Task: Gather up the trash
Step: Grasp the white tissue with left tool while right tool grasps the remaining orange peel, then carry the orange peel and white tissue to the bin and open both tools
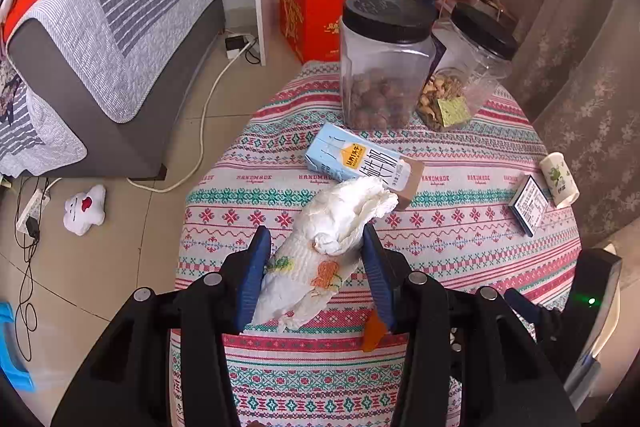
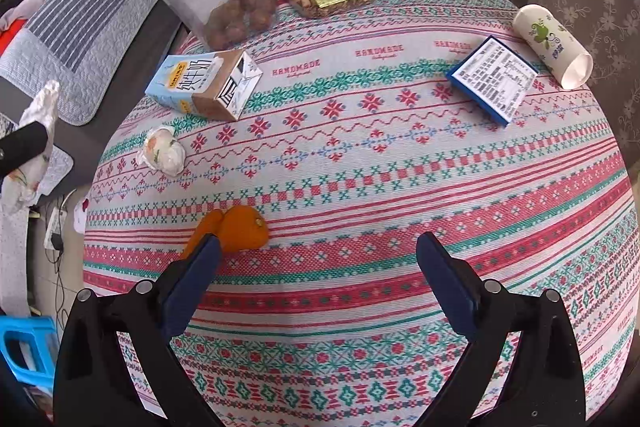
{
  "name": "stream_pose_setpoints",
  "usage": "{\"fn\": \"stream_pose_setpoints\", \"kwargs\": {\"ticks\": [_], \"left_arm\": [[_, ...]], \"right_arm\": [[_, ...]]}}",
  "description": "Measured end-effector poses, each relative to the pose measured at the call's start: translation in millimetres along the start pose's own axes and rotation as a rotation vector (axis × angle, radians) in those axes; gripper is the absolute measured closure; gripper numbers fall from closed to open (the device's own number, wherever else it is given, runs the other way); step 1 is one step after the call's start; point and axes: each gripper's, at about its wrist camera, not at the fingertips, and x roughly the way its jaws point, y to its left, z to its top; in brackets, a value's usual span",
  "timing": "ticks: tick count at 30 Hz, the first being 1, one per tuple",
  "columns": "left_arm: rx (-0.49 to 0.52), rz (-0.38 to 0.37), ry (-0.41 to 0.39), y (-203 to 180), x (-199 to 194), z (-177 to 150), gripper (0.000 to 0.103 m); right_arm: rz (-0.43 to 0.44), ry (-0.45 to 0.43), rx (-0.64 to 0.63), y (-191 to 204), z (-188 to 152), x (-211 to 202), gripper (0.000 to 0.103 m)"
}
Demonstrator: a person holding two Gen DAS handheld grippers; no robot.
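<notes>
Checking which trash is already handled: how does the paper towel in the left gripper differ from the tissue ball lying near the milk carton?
The paper towel is clamped between the left gripper pads, off the table; the tissue ball lies free on the tablecloth. The paper towel is long and loosely crumpled; the tissue ball is a tight wad. Both are white with coloured prints.
</notes>
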Motion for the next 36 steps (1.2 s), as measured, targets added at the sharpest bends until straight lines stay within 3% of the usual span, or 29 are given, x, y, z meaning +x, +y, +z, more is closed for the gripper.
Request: {"fn": "stream_pose_setpoints", "kwargs": {"ticks": [13, 15, 17, 18, 19, 20, 26, 36], "left_arm": [[-0.013, 0.031, -0.005, 17, 3, -3, 0.056], [-0.013, 0.035, -0.002, 19, 4, -3, 0.056], [-0.014, 0.038, -0.001, 19, 5, -4, 0.056], [-0.015, 0.04, -0.001, 19, 5, -4, 0.057], [-0.015, 0.04, -0.001, 19, 5, -4, 0.056], [-0.016, 0.04, -0.001, 19, 5, -4, 0.056], [-0.017, 0.042, -0.005, 19, 5, -3, 0.056], [-0.021, 0.034, -0.058, 2, -16, 0, 0.056]], "right_arm": [[0.006, -0.021, -0.113, 64, -14, 28, 0.024], [-0.011, -0.036, -0.125, 67, -14, 29, 0.032], [-0.029, -0.057, -0.133, 68, -12, 28, 0.054], [-0.026, -0.059, -0.136, 68, -10, 29, 0.058], [-0.026, -0.062, -0.139, 69, -10, 28, 0.073], [-0.029, -0.067, -0.142, 69, -10, 27, 0.076], [-0.007, -0.087, -0.158, 62, -8, 19, 0.08], [-0.012, -0.187, -0.139, 27, 2, -32, 0.08]]}}
